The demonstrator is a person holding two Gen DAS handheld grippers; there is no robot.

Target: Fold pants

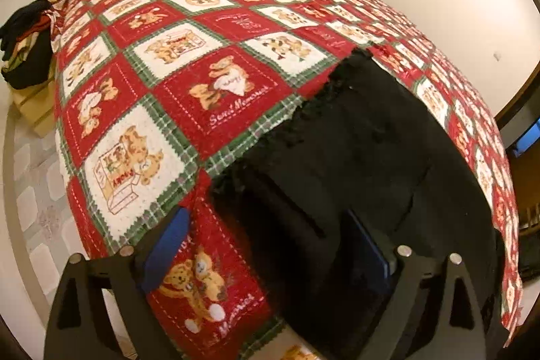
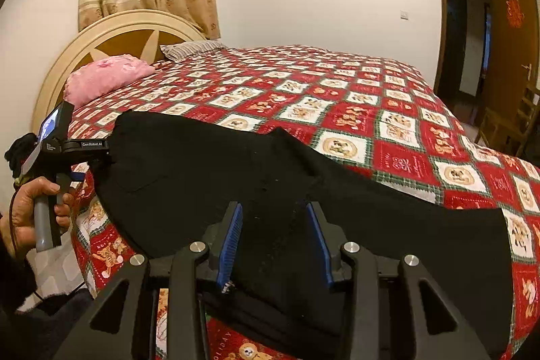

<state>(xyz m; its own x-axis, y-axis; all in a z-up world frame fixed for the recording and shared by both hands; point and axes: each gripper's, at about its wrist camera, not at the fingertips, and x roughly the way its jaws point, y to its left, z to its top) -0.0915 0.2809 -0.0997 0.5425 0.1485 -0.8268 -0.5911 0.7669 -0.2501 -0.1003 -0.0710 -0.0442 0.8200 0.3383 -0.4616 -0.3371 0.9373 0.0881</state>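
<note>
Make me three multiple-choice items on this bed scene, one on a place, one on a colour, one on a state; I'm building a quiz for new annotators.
1. Where do the pants lie?
A. On the floor tiles
B. On the quilt, near the bed's edge
C. Over the headboard

2. What colour is the pillow nearest the headboard?
A. Pink
B. Blue
C. Green

3. How does the left gripper stand?
A. Shut on the pillow
B. Shut on the curtain
C. Open, one finger over the quilt, the other over the pants

Answers:
1 B: the right wrist view shows the black fabric spread on the patterned quilt by the bed's near edge.
2 A: it is plainly pink in both views.
3 C: the left wrist view shows its blue-padded fingers wide apart, with nothing pinched.
</note>
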